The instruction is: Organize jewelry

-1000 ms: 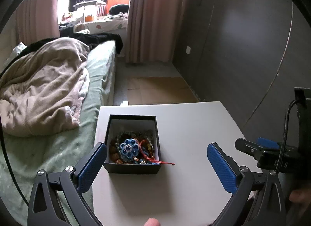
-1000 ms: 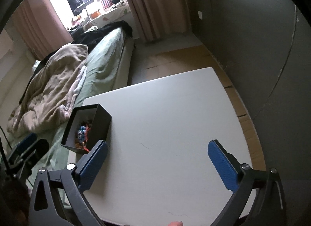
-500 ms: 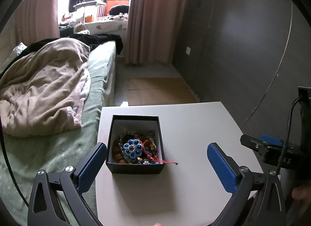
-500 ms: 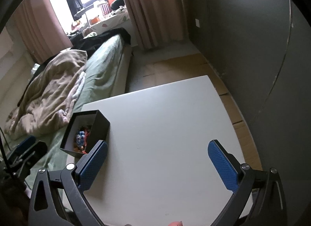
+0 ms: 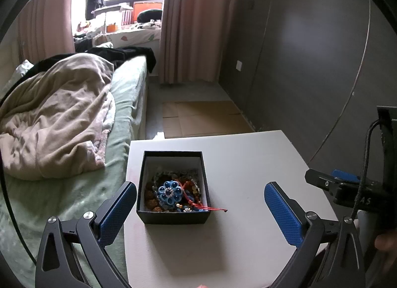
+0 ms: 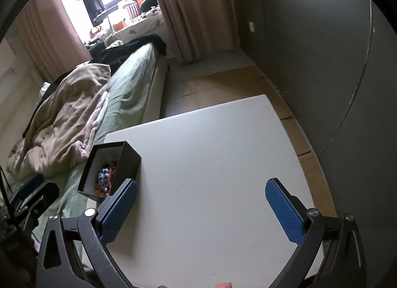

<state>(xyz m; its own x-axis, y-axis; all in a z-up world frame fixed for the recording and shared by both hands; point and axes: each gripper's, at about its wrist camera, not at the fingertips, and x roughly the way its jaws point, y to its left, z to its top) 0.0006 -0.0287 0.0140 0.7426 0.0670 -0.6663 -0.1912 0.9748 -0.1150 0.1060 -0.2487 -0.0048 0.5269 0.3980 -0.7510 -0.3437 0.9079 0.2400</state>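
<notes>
A small black box [image 5: 173, 218] stands near the left edge of a white table [image 5: 248, 164]. It holds a blue flower ornament [image 5: 170, 191], beaded bracelets and a red cord [image 5: 211, 208] that trails over its front rim. My left gripper [image 5: 201, 203] hovers open just in front of the box, nothing between its blue pads. In the right wrist view the box [image 6: 129, 161] sits at the left, and my right gripper [image 6: 201, 201] is open over bare tabletop [image 6: 211, 151]. The right gripper's tip [image 5: 332, 181] shows at the right edge of the left wrist view.
A bed [image 5: 124, 94] with a green sheet and a rumpled beige blanket [image 5: 57, 114] runs along the table's left side. A dark wall [image 5: 310, 65] stands to the right. Cardboard sheets [image 5: 198, 117] cover the floor beyond the table, with curtains [image 5: 193, 22] and a window behind.
Both views have pulled back and up a little, so the box sits slightly further from my left gripper. Both grippers stay open; the jewelry has not moved.
</notes>
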